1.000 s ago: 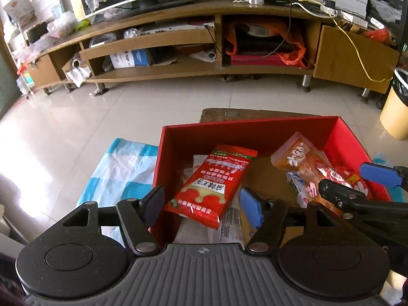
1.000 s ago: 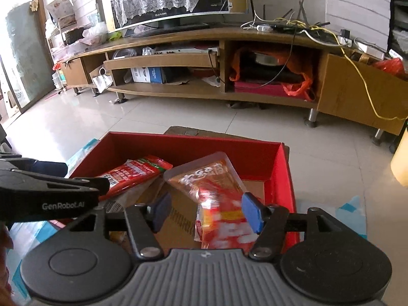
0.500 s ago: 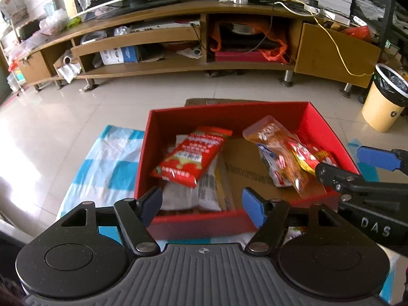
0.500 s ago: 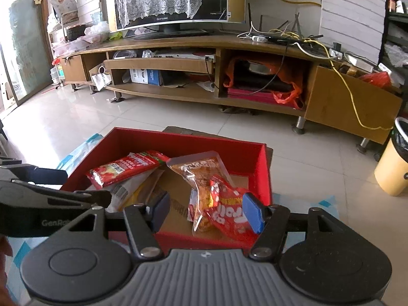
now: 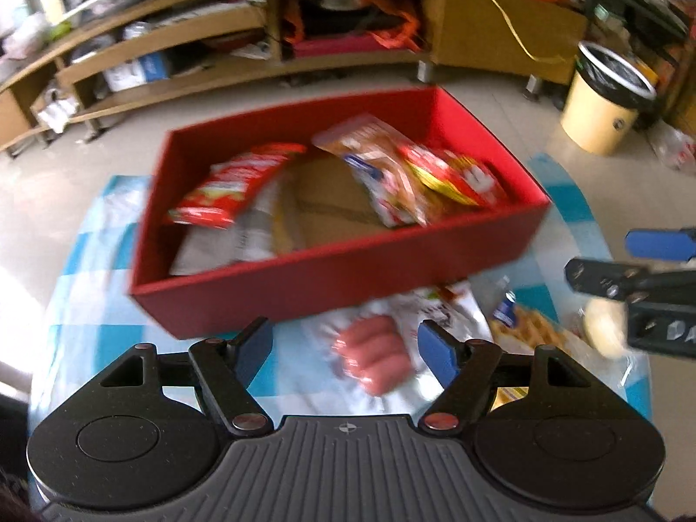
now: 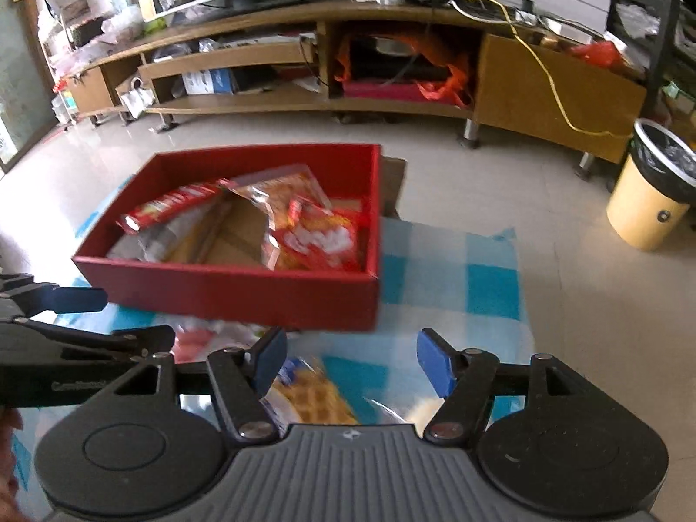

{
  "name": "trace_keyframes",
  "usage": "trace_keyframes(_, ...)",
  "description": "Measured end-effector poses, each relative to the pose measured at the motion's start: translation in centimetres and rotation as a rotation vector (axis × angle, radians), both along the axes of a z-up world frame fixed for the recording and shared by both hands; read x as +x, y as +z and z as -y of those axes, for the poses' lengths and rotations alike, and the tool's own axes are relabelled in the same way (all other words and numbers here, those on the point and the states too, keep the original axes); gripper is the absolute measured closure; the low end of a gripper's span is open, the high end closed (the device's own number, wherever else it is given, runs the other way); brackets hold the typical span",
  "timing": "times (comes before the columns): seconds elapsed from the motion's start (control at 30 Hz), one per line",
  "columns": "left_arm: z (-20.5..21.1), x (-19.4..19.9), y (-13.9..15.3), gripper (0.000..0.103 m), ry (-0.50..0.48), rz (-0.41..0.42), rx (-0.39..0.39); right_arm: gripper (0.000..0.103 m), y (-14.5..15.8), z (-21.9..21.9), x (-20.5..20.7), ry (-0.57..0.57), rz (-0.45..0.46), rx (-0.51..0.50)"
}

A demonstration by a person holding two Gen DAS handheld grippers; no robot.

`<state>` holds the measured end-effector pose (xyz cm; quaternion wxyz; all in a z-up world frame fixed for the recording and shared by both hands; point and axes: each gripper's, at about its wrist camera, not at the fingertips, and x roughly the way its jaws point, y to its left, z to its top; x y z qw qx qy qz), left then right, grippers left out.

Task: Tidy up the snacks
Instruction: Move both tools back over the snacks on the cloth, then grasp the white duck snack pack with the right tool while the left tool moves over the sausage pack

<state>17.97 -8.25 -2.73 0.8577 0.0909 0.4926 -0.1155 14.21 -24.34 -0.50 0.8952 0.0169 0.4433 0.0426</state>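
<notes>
A red box (image 5: 330,274) (image 6: 243,291) sits on a blue checked cloth (image 6: 452,287) and holds several snack packets, among them a red packet (image 5: 230,187) and an orange one (image 5: 383,165). In front of the box lie a clear sausage pack (image 5: 374,361), a waffle pack (image 6: 313,396) (image 5: 530,330) and a round bun pack (image 5: 604,330). My left gripper (image 5: 346,348) is open and empty above the sausage pack. My right gripper (image 6: 350,359) is open and empty above the waffle pack.
A long wooden TV cabinet (image 6: 391,56) runs along the back over a tiled floor. A yellow bin (image 6: 652,187) (image 5: 604,95) stands at the right. A cardboard piece (image 6: 393,182) lies behind the box.
Both grippers have pulled back from over the box toward the near side. The loose packs in front of the box have come into view. Both stay open.
</notes>
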Motion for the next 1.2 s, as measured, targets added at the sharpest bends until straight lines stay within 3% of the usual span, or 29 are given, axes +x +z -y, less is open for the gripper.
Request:
trace_keyframes(0.27,2.6,2.0,-3.4,0.017,-0.171,-0.046,-0.028,0.04,-0.7,3.2,-0.8,-0.06,-0.043,0.044)
trace_keyframes(0.43,0.3,3.1,-4.5,0.013,-0.121,-0.148,-0.138,0.04,-1.4,3.5,-0.4,-0.053,-0.068,0.06)
trace_keyframes(0.83,-2.0,-6.5,-3.6,0.011,-0.235,-0.236,-0.083,0.04,-2.1,1.8,-0.7,0.009,-0.132,0.154)
trace_keyframes(0.93,-2.7,-7.5,-2.5,0.012,-0.195,-0.229,-0.109,0.04,-2.3,0.2,-1.3,0.045,-0.148,0.182)
trace_keyframes(1.03,-4.5,-7.7,-1.3,0.012,-0.117,-0.242,-0.182,0.04,-2.0,-2.2,-1.7,0.127,-0.149,0.214)
trace_keyframes(1.2,-6.7,-7.6,-0.4,0.011,-0.034,-0.235,-0.219,0.04,-2.8,-6.9,-1.0,0.273,-0.191,0.227)
